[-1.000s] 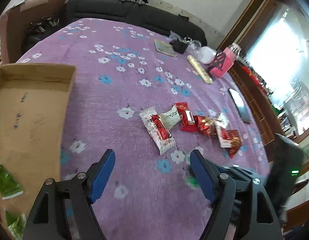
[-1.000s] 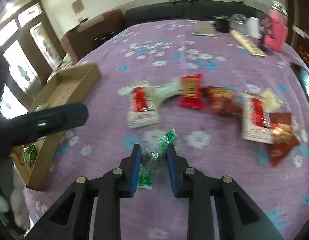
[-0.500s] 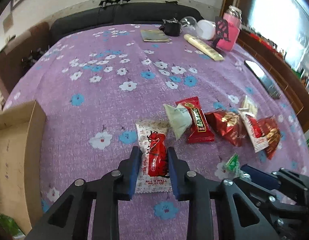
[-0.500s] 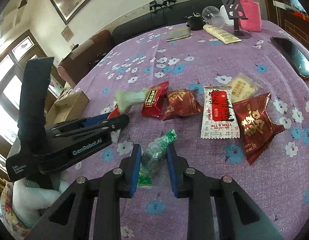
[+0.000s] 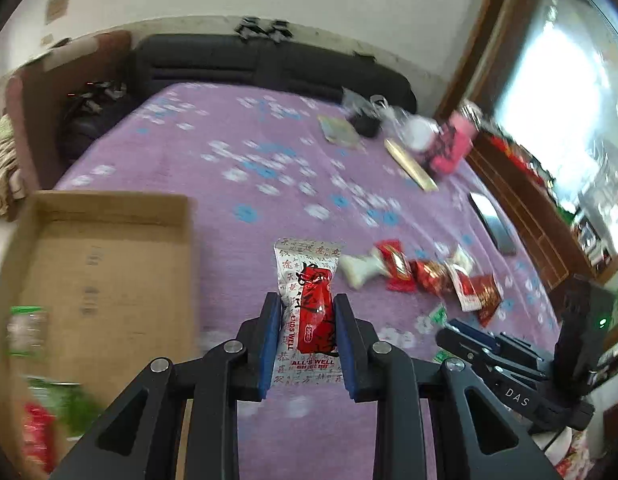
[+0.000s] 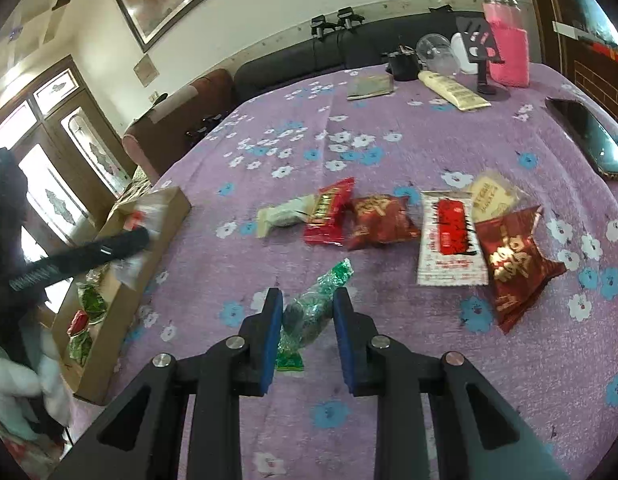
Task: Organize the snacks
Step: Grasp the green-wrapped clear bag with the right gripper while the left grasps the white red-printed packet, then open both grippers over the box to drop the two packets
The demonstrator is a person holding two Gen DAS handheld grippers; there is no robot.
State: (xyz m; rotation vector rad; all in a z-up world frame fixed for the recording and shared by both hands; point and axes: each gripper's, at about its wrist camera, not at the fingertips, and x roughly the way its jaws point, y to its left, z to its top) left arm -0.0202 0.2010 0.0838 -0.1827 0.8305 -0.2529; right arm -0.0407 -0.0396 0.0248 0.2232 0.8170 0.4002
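Note:
My left gripper (image 5: 308, 312) is shut on a white-and-red "All's Well" snack packet (image 5: 309, 280) and holds it above the purple flowered cloth, just right of the cardboard box (image 5: 105, 256). My right gripper (image 6: 308, 312) is shut on a green candy wrapper (image 6: 315, 304) low over the cloth. A row of snacks lies ahead of it: a white packet (image 6: 285, 216), a red bar (image 6: 329, 212), a red pouch (image 6: 379, 220), a second white-and-red packet (image 6: 449, 240), a yellow cracker pack (image 6: 491, 196) and a dark red pouch (image 6: 513, 260).
The box (image 6: 121, 280) sits at the table's left edge with green and red snacks inside. At the far end stand a pink bottle (image 6: 507, 40), a phone stand (image 6: 483, 64), a cream tube (image 6: 453, 90) and a booklet (image 6: 369, 86). A phone (image 6: 589, 136) lies at the right edge.
My left gripper closed on the white-and-red packet, lifted it and carried it left toward the box. My right gripper has stayed shut on the green candy.

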